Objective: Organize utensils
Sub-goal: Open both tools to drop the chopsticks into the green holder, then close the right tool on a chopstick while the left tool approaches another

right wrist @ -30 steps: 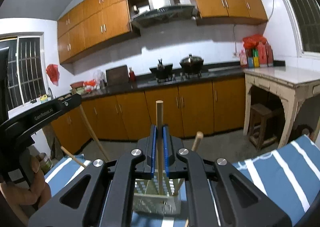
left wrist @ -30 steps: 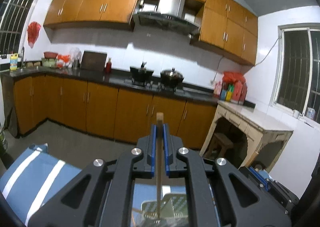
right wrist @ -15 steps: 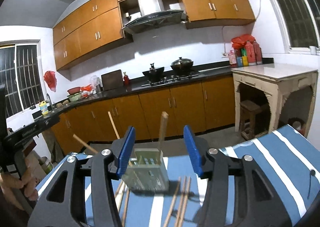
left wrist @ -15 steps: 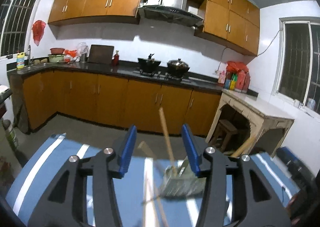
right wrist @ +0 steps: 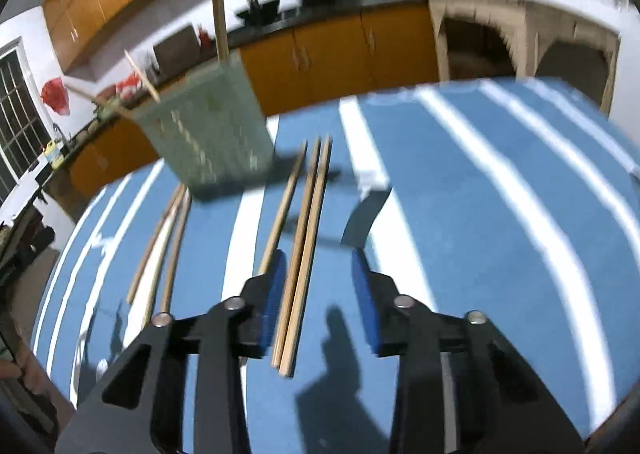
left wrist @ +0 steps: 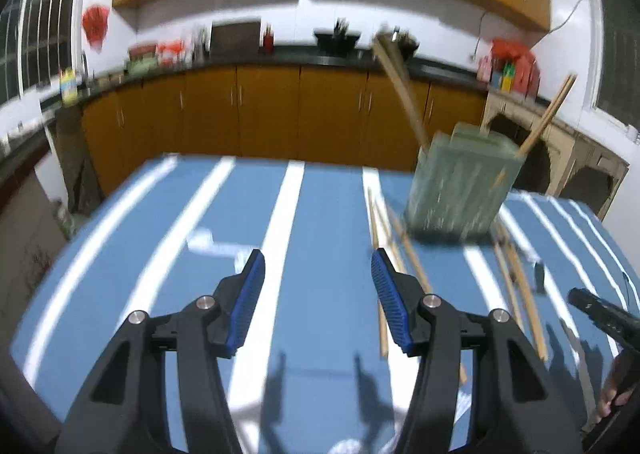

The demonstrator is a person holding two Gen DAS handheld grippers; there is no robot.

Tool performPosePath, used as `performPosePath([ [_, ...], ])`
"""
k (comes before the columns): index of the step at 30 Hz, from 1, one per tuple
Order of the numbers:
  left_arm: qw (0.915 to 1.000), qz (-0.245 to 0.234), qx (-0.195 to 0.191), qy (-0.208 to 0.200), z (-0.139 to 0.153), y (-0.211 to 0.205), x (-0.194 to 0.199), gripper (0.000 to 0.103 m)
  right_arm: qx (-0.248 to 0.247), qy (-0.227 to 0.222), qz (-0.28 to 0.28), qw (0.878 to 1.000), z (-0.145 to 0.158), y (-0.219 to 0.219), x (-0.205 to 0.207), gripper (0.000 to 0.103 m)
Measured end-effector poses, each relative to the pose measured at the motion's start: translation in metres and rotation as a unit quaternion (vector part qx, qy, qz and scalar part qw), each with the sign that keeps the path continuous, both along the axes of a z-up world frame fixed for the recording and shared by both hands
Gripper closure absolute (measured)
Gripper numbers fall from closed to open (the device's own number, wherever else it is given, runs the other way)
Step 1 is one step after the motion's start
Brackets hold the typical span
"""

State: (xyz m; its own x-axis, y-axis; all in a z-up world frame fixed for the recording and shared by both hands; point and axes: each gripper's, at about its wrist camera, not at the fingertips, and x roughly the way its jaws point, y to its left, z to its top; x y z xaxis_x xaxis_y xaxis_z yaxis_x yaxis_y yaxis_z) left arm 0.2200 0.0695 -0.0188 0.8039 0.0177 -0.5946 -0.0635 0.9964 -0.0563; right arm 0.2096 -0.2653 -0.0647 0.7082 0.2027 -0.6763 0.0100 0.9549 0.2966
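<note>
A pale green utensil holder (left wrist: 464, 181) stands on the blue striped tablecloth (left wrist: 208, 221) with several wooden chopsticks sticking out of it; it also shows in the right wrist view (right wrist: 208, 133). Loose chopsticks (right wrist: 304, 238) lie on the cloth below the holder, with more chopsticks to the left (right wrist: 160, 246). In the left wrist view loose chopsticks (left wrist: 380, 254) lie by the holder. My left gripper (left wrist: 318, 286) is open and empty above the cloth. My right gripper (right wrist: 318, 282) is open, with a chopstick pair lying between its fingers.
Brown kitchen cabinets (left wrist: 260, 113) and a dark counter run behind the table. A stone side table (right wrist: 520, 33) stands at the right. The other gripper's black tip (left wrist: 600, 318) shows at the right edge of the left wrist view.
Both grippers have opened and let go of the chopsticks they held over the holder. Both have tilted down toward the tablecloth, the right one over the loose chopsticks.
</note>
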Motion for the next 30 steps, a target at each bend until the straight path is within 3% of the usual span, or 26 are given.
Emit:
performPosePath([
  [5, 0.999, 0.001, -0.016, 0.042, -0.026, 0.001, 0.005, 0.048, 0.002, 0.027, 0.011, 1.0, -0.021, 0.015, 0.012, 0.08],
  [12, 0.9986, -0.015, -0.015, 0.048, -0.03, -0.012, 0.009, 0.048, -0.023, 0.05, 0.013, 0.998, -0.032, 0.024, 0.026, 0.086],
  [23, 0.996, -0.023, -0.024, 0.082, -0.043, -0.017, 0.026, 0.048, -0.067, 0.047, 0.005, 0.997, -0.035, 0.017, 0.03, 0.095],
  [25, 0.9952, -0.028, -0.027, 0.09, -0.046, -0.019, 0.029, 0.048, -0.077, 0.046, -0.021, 0.996, -0.034, 0.008, 0.033, 0.096],
  [30, 0.9926, -0.049, -0.022, 0.109, -0.055, -0.028, 0.039, 0.048, -0.04, 0.05, -0.081, 0.995, -0.035, -0.032, 0.039, 0.096],
])
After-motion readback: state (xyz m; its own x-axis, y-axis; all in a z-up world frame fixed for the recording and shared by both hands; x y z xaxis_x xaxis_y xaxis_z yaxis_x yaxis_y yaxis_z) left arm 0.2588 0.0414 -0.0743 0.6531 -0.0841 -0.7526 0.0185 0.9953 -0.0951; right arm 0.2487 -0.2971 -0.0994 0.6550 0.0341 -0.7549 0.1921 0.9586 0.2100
